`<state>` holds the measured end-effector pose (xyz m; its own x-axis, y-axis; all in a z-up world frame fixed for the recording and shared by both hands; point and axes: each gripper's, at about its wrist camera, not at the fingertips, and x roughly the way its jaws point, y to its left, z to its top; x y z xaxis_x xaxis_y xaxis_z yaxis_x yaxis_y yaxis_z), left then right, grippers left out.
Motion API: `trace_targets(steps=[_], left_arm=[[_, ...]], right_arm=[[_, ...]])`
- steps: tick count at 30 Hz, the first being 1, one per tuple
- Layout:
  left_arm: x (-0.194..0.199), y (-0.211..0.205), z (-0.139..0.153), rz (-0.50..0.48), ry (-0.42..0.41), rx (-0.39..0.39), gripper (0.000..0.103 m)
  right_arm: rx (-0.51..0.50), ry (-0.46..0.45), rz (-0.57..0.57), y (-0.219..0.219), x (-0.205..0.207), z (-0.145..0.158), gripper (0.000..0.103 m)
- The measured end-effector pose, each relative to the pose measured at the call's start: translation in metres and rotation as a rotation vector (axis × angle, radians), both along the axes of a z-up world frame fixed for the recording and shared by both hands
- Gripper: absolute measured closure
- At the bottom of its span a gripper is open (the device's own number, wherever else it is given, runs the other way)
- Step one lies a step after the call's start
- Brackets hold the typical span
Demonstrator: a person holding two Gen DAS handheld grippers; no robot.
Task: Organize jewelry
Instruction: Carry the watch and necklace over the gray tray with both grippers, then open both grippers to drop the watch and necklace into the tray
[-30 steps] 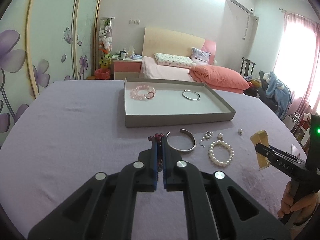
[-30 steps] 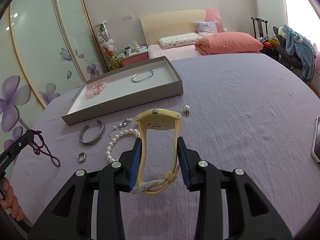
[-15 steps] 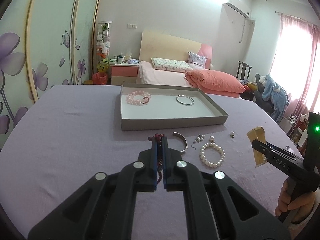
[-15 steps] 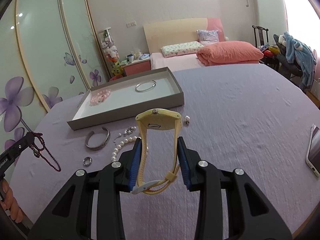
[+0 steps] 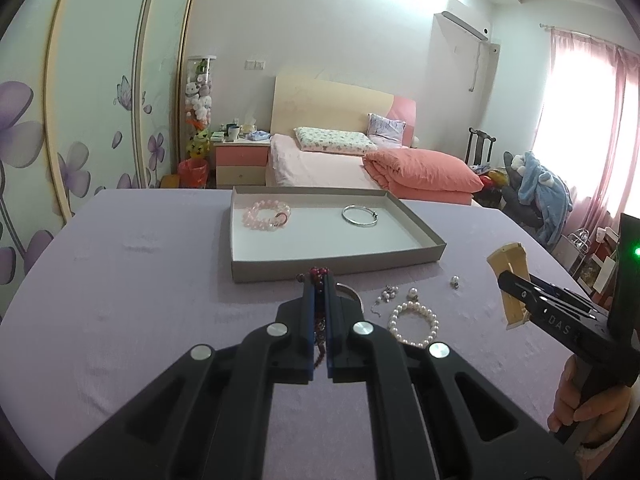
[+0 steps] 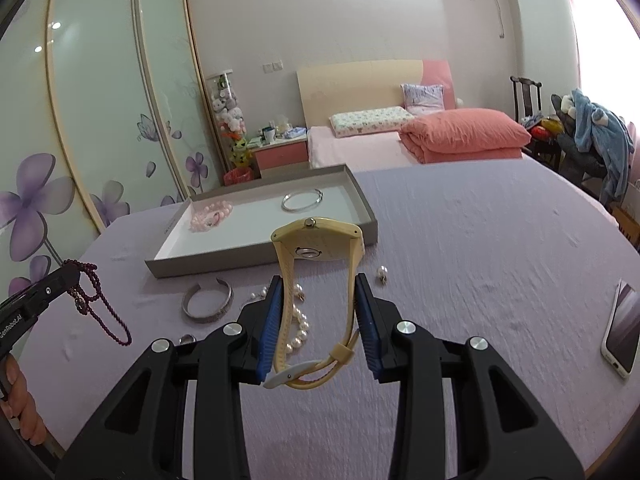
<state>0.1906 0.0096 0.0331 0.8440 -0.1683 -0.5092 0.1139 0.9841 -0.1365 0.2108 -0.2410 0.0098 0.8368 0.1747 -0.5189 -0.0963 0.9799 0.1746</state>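
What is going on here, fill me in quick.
A person is sorting jewelry into a grey tray on a purple-covered table. The left gripper is shut on a dark red bead necklace, and the right gripper clamps a yellow watch; both are held above the table. A pink bead bracelet and a silver bangle already lie in the tray. A pearl bracelet and silver cuff wait outside.
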Motion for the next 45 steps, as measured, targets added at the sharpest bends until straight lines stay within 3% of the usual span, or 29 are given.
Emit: trace_targets(steps=[14, 22, 31, 45], left_arm=[[0.030, 0.000, 0.021, 0.004, -0.055, 0.016, 0.098], [0.082, 0.004, 0.038, 0.018, -0.108, 0.031, 0.098], [0.157, 0.013, 0.029, 0.066, -0.093, 0.026, 0.098], [0.228, 0.010, -0.009, 0.089, -0.047, 0.038, 0.098]], right_arm=[[-0.042, -0.095, 0.011, 0.016, 0.024, 0.026, 0.066], [-0.042, -0.149, 0.008, 0.024, 0.071, 0.038, 0.066], [-0.020, -0.163, 0.024, 0.040, 0.128, 0.028, 0.066], [-0.015, 0.029, 0.000, 0.052, 0.198, -0.021, 0.066]])
